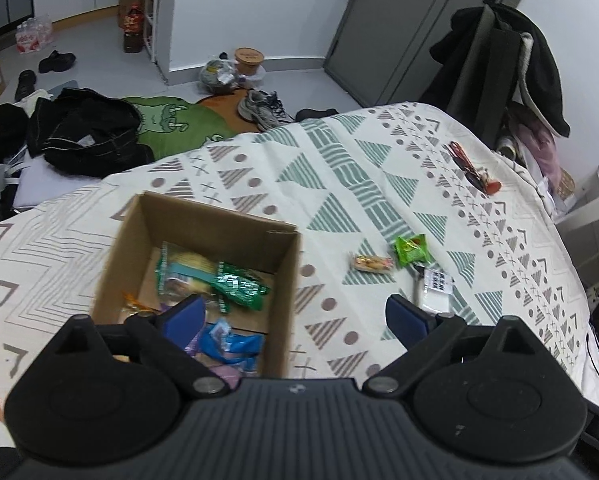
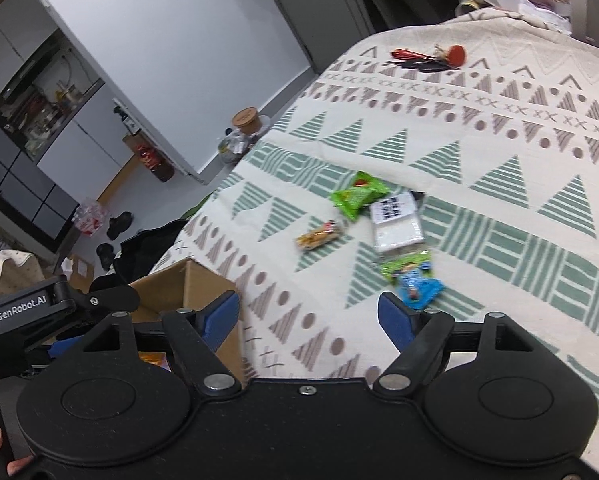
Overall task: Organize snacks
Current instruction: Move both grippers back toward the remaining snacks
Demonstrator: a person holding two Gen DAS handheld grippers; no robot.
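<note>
Both grippers hover empty, jaws spread, above a patterned bed.
Left gripper overhangs the part-filled cardboard box; right gripper faces loose snacks mid-bed, blue packet nearest: likely next pickup.

Even, soft indoor light, faint shadows, no glare, strong fisheye bending at edges, slight motion blur throughout

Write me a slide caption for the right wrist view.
Open right gripper hovers over a patterned bedspread scattered with snack packets, cardboard box at left.
</note>
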